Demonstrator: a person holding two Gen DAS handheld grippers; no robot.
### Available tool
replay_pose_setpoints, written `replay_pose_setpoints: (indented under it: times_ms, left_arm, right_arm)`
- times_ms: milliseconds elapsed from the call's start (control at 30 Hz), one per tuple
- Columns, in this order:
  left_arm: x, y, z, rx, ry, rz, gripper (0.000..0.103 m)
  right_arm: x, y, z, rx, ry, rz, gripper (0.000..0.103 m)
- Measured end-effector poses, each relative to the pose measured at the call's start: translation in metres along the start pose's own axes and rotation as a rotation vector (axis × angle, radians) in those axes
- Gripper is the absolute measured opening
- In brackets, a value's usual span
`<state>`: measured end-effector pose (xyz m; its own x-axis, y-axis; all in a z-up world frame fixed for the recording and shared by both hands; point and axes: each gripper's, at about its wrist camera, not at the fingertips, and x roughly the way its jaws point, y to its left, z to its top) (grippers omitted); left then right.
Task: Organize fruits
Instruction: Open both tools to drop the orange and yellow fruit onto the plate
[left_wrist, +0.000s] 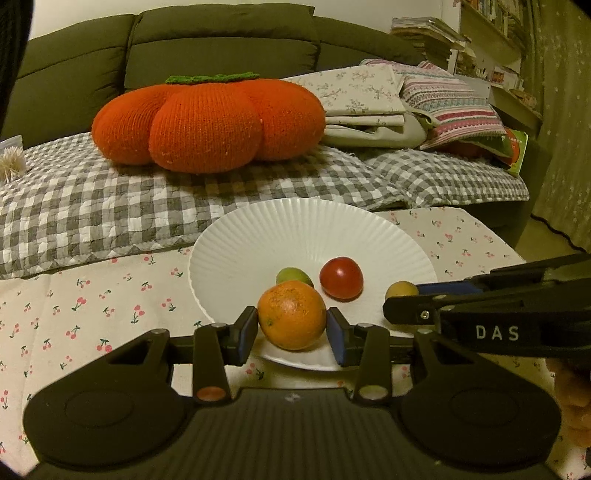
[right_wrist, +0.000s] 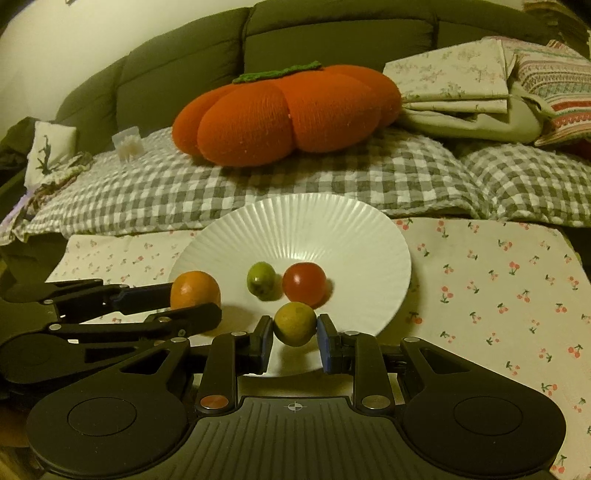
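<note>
A white ribbed plate (left_wrist: 295, 229) (right_wrist: 303, 225) sits on the cherry-print cloth. On it lie a small green fruit (left_wrist: 293, 275) (right_wrist: 260, 278) and a red fruit (left_wrist: 341, 277) (right_wrist: 304, 283). My left gripper (left_wrist: 291, 332) is shut on an orange (left_wrist: 291, 314) over the plate's near edge; the orange also shows in the right wrist view (right_wrist: 195, 290). My right gripper (right_wrist: 293, 334) is shut on a yellow-green fruit (right_wrist: 294, 323) over the plate's near rim; it shows in the left wrist view (left_wrist: 400, 290) at the right.
The cherry-print cloth (left_wrist: 92, 295) (right_wrist: 498, 288) covers the table. Behind it stands a sofa with a checked quilt (left_wrist: 110, 199), a large orange pumpkin cushion (left_wrist: 207, 122) (right_wrist: 284, 118) and folded bedding (left_wrist: 388, 107).
</note>
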<state>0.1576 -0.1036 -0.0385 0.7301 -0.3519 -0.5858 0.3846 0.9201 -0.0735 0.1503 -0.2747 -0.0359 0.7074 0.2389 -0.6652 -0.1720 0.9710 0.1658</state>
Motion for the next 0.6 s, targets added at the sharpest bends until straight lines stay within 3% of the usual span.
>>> replay_pose_setpoints:
  times_ms: [133,267,600]
  left_arm:
    - [-0.002,0.001,0.001,-0.011,0.005,-0.002,0.042]
    - [-0.009,0.002,0.003,-0.012,-0.017,0.003,0.053]
    - [-0.033,0.017,0.004,-0.076,-0.016,0.015,0.053]
  right_arm:
    - [0.0,-0.004,-0.001,0.023,0.0,-0.007,0.029]
    - [-0.002,-0.006,0.0,0.046,-0.007,0.001,0.034]
    - [-0.021,-0.019,0.008,0.146,-0.012,-0.028,0.034]
